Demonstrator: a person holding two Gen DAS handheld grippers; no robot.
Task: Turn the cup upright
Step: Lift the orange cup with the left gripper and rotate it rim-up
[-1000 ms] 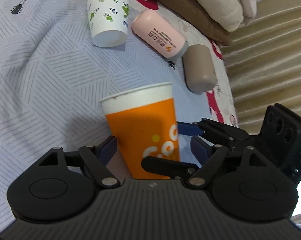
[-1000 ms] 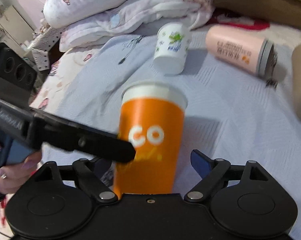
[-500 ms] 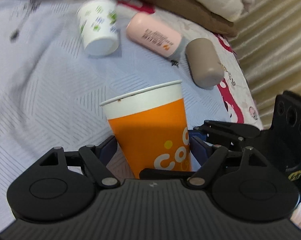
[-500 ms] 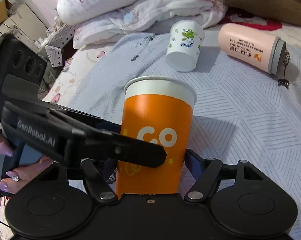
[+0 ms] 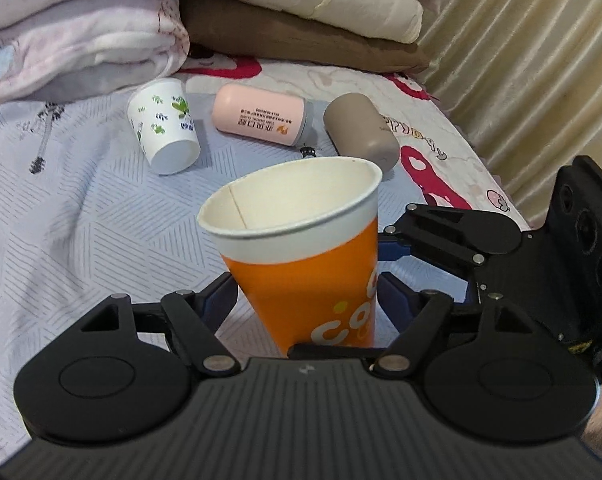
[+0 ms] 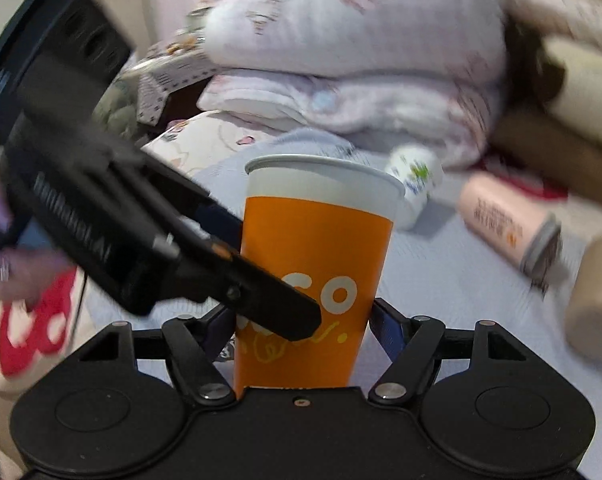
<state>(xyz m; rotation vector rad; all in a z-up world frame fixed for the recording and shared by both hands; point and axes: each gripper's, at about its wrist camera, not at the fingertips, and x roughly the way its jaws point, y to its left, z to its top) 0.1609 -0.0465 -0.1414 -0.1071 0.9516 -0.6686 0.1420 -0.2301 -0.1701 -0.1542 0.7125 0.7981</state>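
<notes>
An orange paper cup (image 5: pixel 309 280) with a white rim stands mouth up, close in front of both cameras; it also shows in the right wrist view (image 6: pixel 313 272). My left gripper (image 5: pixel 305 300) has its blue pads on both sides of the cup's lower wall. My right gripper (image 6: pixel 301 320) also closes on the cup's lower part. The right gripper's body (image 5: pixel 501 256) shows at the right of the left wrist view. The left gripper's body (image 6: pixel 149 240) crosses the right wrist view from the left. The cup's base is hidden.
A white leaf-print paper cup (image 5: pixel 163 128) lies on its side on the bedsheet behind. A pink bottle (image 5: pixel 261 116) and a brown cylinder (image 5: pixel 361 132) lie beside it. Folded quilts (image 5: pixel 81 40) are stacked at the back. A beige curtain (image 5: pixel 521 60) hangs on the right.
Both grippers have tilted with the orange cup: its open mouth now shows in the left wrist view, and the quilts have come into view behind. Both stay on the cup.
</notes>
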